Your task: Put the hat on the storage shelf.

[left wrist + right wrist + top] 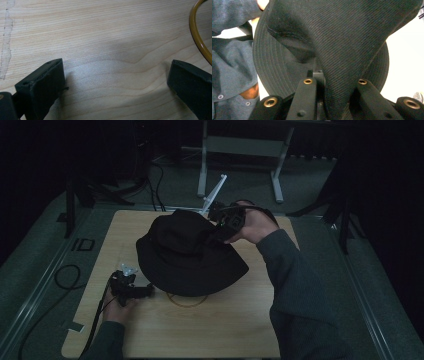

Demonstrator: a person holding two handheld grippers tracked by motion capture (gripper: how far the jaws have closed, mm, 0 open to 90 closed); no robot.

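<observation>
A black bucket hat (190,255) lies on the wooden table (225,330), its crown lifted at the far right side. My right gripper (220,232) is at that side of the crown, shut on a fold of the hat's fabric. The right gripper view has the hat (337,37) pinched between the jaws of my right gripper (335,82), brim spread out behind. My left gripper (142,291) rests near the table's front left, beside the brim. It is open, and my left gripper (116,75) has bare wood between its jaws. A yellow ring (187,301) (197,37) peeks out under the brim's front edge.
A white rod (215,195) leans at the table's far edge. Behind it on the floor stands a light metal frame (245,150). Cables (65,275) loop on the floor at the left. Dark stands flank the table on both sides.
</observation>
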